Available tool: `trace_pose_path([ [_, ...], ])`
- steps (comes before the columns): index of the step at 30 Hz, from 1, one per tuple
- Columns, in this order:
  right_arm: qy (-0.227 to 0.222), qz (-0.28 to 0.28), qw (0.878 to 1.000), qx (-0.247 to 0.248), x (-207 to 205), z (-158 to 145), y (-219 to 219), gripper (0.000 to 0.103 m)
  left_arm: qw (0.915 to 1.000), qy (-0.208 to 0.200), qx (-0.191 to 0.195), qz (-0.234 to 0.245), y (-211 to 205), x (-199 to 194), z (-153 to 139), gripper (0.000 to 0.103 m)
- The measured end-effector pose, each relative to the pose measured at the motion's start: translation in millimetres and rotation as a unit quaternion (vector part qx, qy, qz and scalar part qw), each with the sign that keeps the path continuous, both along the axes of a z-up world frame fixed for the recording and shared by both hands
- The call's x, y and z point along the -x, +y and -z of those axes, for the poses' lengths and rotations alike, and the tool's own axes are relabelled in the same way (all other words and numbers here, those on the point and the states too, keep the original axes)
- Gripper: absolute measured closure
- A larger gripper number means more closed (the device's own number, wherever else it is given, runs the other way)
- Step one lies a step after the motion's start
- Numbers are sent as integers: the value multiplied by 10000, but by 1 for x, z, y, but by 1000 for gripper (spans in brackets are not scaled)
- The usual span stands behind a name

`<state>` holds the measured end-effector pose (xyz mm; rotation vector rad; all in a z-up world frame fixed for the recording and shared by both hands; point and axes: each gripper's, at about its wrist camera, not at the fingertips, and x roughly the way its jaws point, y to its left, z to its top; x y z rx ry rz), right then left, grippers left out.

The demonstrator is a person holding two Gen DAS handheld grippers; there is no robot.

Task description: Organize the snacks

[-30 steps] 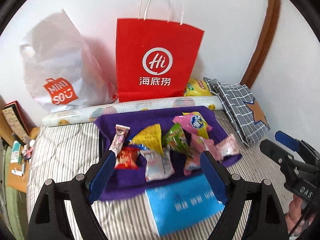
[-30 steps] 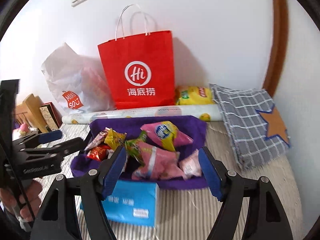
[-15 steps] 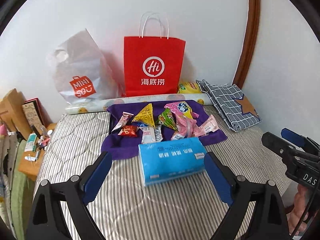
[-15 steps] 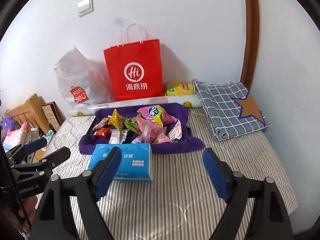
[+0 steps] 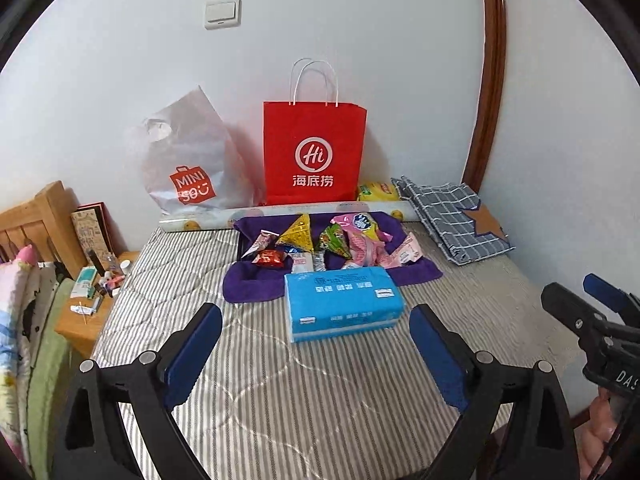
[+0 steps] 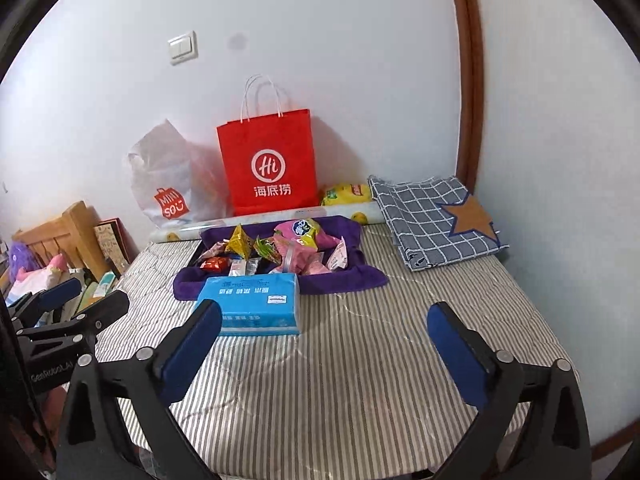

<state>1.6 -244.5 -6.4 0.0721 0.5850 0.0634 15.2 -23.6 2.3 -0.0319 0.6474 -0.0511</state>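
Several snack packets (image 5: 332,240) (image 6: 280,250) lie piled on a purple cloth (image 5: 248,284) (image 6: 344,280) on the striped bed. Among them are a yellow triangular packet (image 5: 299,233), a red packet (image 5: 269,257) and a pink bag (image 6: 304,232). A blue tissue pack (image 5: 343,302) (image 6: 252,304) lies in front of the cloth. My left gripper (image 5: 316,340) is open and empty, well back from the pile. My right gripper (image 6: 324,344) is open and empty too, also well back; it shows at the right edge of the left wrist view (image 5: 592,312).
A red paper bag (image 5: 314,156) and a white Miniso bag (image 5: 188,168) stand against the wall behind a wrapped roll (image 5: 208,220). A folded checked cloth (image 5: 452,216) lies at right. A wooden bedside table (image 5: 88,312) with small bottles stands left of the bed.
Both grippers have pulled back and away from the snack pile, which now looks much smaller and farther. Both stay open and empty.
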Motion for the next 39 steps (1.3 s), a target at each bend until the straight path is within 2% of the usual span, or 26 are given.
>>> trace_pose_path([
  [8,-87,113,9999,50,11,-5,-5,0,9999,-89,-73,-34,-4,10,-2,7],
  [39,-160,55,9997,171,17,-9,8,0,9999,10,-10,-104,5,10,3,7],
])
